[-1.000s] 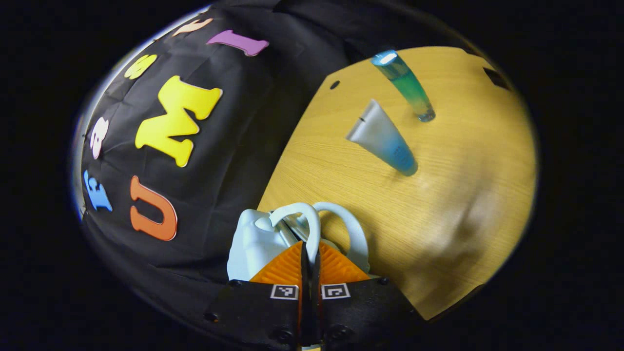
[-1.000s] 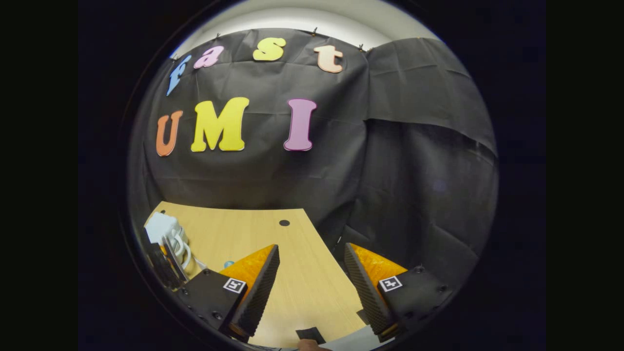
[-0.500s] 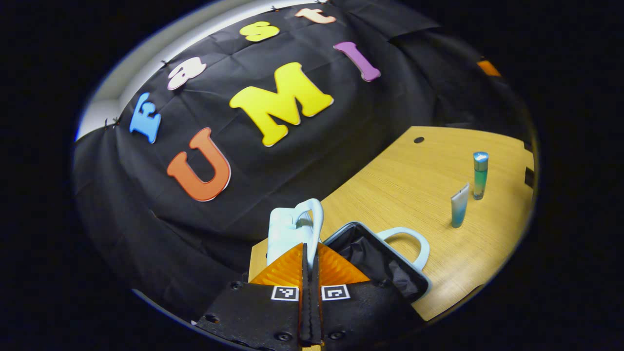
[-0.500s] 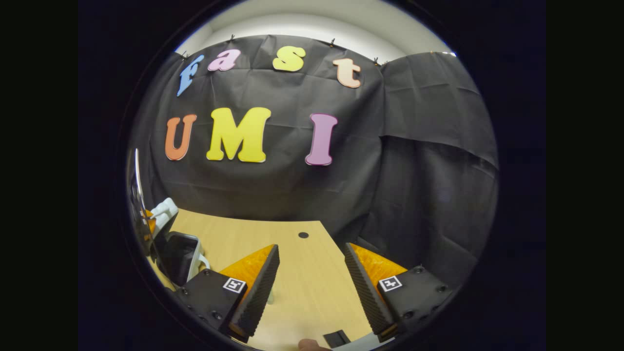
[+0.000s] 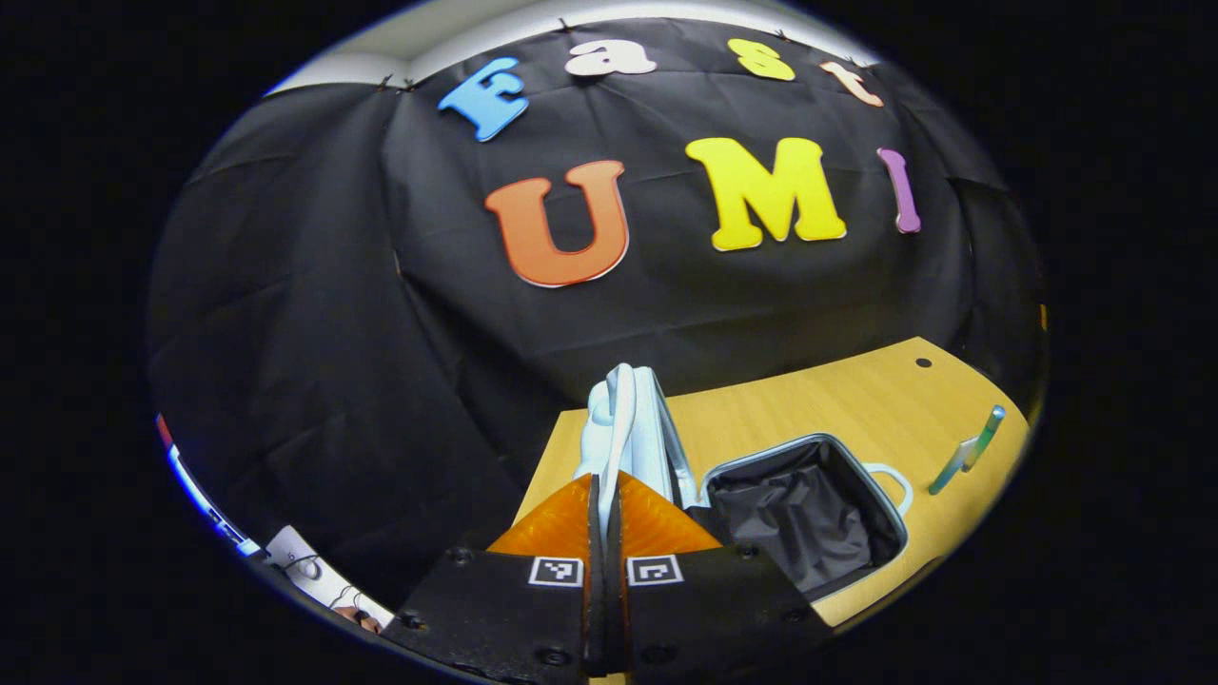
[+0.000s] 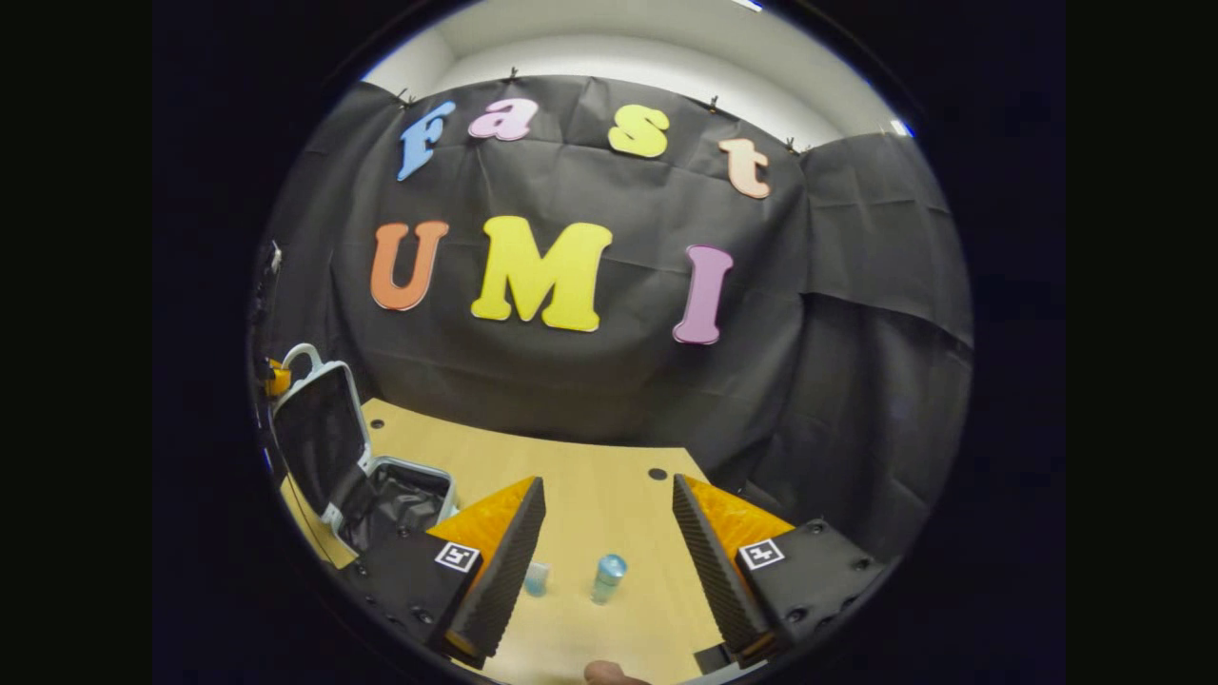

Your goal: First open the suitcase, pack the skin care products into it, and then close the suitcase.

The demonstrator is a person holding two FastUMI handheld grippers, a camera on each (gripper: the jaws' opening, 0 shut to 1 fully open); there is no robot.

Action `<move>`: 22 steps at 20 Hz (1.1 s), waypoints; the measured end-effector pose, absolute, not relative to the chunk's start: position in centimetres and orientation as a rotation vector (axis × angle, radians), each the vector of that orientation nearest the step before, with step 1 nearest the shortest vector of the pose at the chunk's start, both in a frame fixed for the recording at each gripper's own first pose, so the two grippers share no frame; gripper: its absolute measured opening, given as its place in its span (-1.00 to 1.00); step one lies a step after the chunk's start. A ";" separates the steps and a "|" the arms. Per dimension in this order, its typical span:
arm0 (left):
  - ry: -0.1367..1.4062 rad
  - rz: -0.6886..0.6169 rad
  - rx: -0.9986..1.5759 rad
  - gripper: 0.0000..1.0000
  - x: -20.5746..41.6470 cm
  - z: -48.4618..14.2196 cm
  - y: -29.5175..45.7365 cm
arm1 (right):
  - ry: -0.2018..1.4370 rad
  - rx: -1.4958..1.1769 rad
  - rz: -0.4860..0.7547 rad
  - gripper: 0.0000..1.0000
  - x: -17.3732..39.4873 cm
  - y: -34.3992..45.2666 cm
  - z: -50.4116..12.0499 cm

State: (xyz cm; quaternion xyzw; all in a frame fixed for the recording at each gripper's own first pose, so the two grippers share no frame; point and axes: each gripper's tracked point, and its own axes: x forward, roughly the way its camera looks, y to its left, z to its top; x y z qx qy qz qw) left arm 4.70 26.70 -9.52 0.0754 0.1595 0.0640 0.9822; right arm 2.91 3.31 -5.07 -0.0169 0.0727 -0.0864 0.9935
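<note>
In the left gripper view, my left gripper (image 5: 604,483) is shut on the white handle (image 5: 617,419) of the suitcase lid (image 5: 657,428), which stands nearly upright. Right of it, the suitcase base (image 5: 804,509) lies open with its black lining showing. A pale tube (image 5: 952,463) and a blue-green bottle (image 5: 985,433) stand on the table beyond it. In the right gripper view, my right gripper (image 6: 609,561) is open above the table. The bottle (image 6: 608,577) stands past the gap between the fingers, and the tube (image 6: 538,577) is beside the left finger. The open suitcase (image 6: 395,495) and its raised lid (image 6: 319,428) are at far left.
The wooden table (image 6: 590,485) has a small dark hole (image 6: 658,473) near its far edge; the hole (image 5: 922,362) is at far right in the left gripper view. The black cloth wall hangs right behind the table. A fingertip (image 6: 609,674) is at the right gripper view's bottom edge.
The left gripper has swung the lid up from nearly shut to upright, baring the black lining. The right gripper has tilted so the bottle and tube now show between its fingers.
</note>
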 end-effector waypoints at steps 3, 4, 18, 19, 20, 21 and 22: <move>0.324 0.129 -0.004 -0.95 4.3 -11.9 31.6 | 0.145 -0.025 -0.163 0.60 2.5 4.5 -4.5; 0.332 0.144 -0.058 -0.94 4.4 -13.0 32.8 | 0.142 -0.037 -0.169 0.60 2.4 4.5 -4.4; 0.560 0.328 -0.763 -0.84 4.5 -30.6 40.7 | 0.156 -0.129 -0.176 0.60 -0.1 4.7 -3.9; 0.544 0.339 -0.788 -0.80 4.5 -30.6 40.7 | 0.156 -0.127 -0.172 0.60 -0.1 4.7 -4.0; 0.521 0.347 -0.811 -0.68 4.3 -30.2 40.6 | 0.156 -0.125 -0.164 0.60 -0.2 4.6 -4.2; 0.508 0.349 -0.821 -0.62 4.4 -30.2 40.5 | 0.158 -0.125 -0.157 0.60 -0.3 4.6 -4.3; 0.503 0.359 -0.820 -0.41 4.2 -30.0 40.8 | 0.158 -0.124 -0.151 0.60 -0.2 4.3 -4.4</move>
